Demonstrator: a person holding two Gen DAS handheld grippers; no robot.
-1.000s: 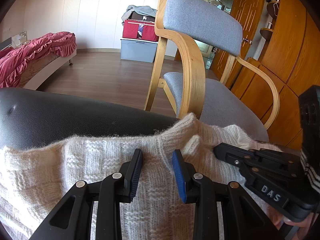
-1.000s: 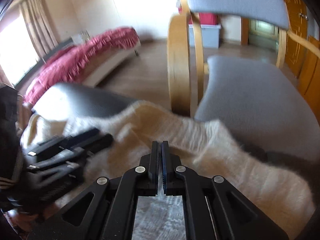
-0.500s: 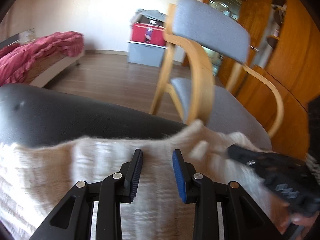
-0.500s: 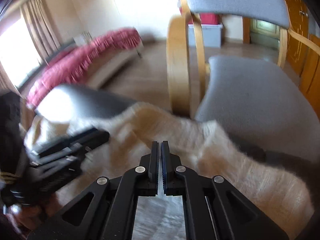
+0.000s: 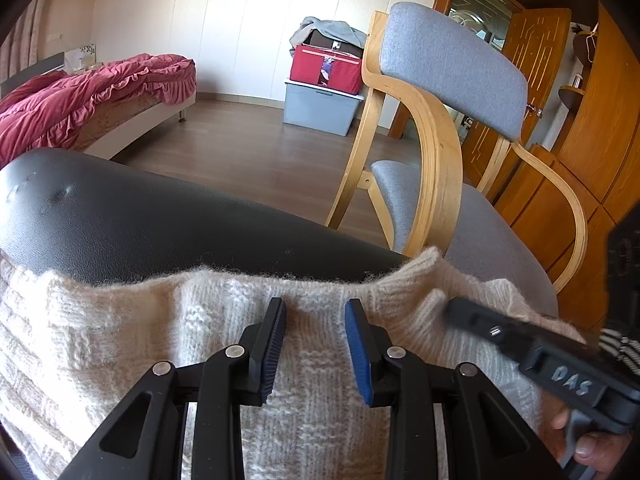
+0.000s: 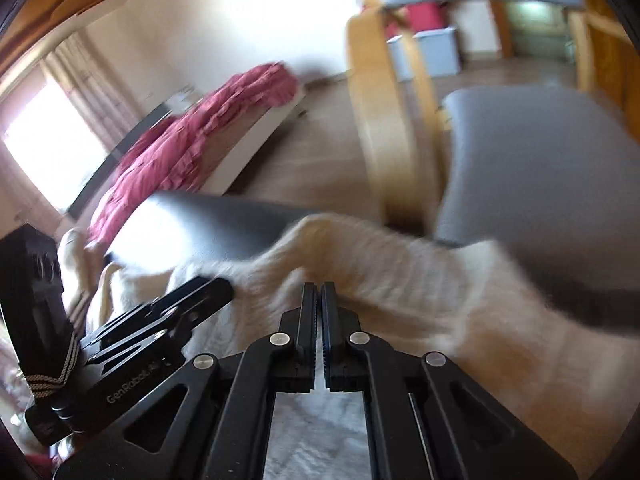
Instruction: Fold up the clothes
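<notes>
A cream knitted sweater (image 5: 120, 340) lies spread over a black leather surface (image 5: 140, 220), its ribbed collar toward the chair. My left gripper (image 5: 314, 308) is open just above the knit near the far edge, with nothing pinched. My right gripper (image 6: 319, 292) is shut, its tips down at the sweater (image 6: 440, 300) beside the collar fold; no cloth shows between the pads. The right gripper (image 5: 454, 308) also enters the left wrist view from the right, with a hand on its handle. In the right wrist view the left gripper (image 6: 216, 290) lies at the left.
A wooden armchair (image 5: 440, 160) with grey cushions stands right behind the leather surface. A bed with a red cover (image 5: 80, 96) is at the far left. Storage boxes (image 5: 328, 80) stand at the back wall, and wooden cabinets (image 5: 592, 120) line the right.
The right wrist view has tilted and blurred as the right gripper rolled and shifted slightly over the sweater. The left gripper stays open over the same spot.
</notes>
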